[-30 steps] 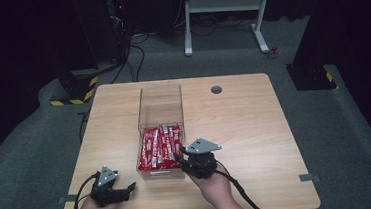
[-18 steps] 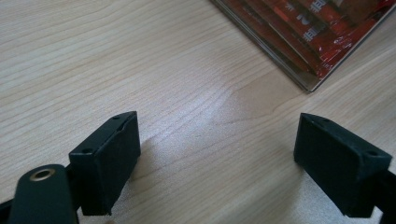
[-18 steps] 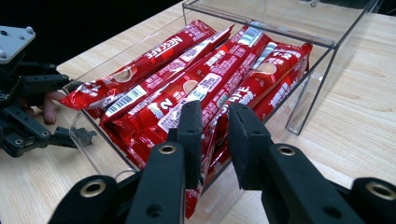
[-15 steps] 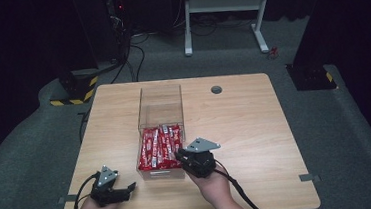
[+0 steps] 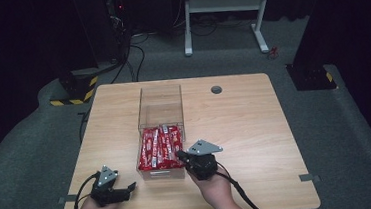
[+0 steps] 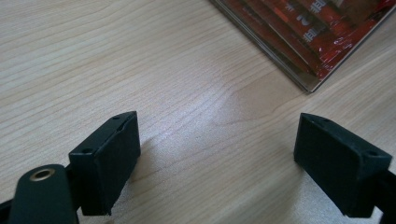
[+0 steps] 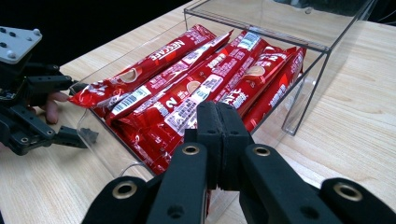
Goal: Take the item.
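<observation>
A clear plastic box (image 5: 158, 92) lies lengthwise at the middle of the wooden table (image 5: 245, 125), and several red Nescafe stick packets (image 5: 160, 146) fill its near half. My right gripper (image 5: 180, 155) sits at the box's near right corner, over the packets (image 7: 196, 88). Its jaws have just been closing and now stand shut, pads (image 7: 219, 119) pressed together with nothing visible between them. My left gripper (image 5: 129, 188) rests low over bare wood at the front left, jaws wide open and empty (image 6: 217, 149); the box's corner (image 6: 308, 79) lies beyond it.
A round grommet hole (image 5: 216, 89) sits near the table's far edge. The far half of the box holds nothing. On the floor behind stand a white desk frame (image 5: 226, 11) and dark equipment with yellow-black striped bases (image 5: 74, 90).
</observation>
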Tool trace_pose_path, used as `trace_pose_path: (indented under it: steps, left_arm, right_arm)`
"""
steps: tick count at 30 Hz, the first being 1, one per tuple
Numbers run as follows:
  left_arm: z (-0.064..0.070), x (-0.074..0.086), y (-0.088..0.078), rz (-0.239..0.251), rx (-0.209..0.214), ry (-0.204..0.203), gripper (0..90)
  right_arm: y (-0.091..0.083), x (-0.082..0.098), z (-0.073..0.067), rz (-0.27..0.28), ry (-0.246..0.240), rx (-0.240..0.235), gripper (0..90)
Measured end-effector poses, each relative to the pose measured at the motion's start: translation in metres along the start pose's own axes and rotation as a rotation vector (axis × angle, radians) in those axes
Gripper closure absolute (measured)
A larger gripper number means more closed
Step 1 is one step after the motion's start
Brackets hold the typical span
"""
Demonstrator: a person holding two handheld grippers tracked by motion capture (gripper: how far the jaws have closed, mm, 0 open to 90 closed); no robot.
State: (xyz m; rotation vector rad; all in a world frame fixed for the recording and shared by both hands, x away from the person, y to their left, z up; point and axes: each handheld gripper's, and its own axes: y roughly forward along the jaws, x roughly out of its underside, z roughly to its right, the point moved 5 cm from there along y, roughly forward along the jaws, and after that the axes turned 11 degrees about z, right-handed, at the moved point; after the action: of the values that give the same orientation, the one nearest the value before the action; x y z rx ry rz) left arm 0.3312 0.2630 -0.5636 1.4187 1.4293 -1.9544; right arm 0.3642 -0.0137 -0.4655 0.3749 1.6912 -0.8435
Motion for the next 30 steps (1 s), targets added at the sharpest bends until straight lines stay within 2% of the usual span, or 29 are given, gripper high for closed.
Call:
trace_pose_path:
  steps: [30]
  left_arm:
    - [0.0,0.0,0.0,0.001,-0.002,0.002,15.1]
  right_arm:
    - [-0.013,-0.01,-0.001,0.05,-0.025,-0.011,90.0]
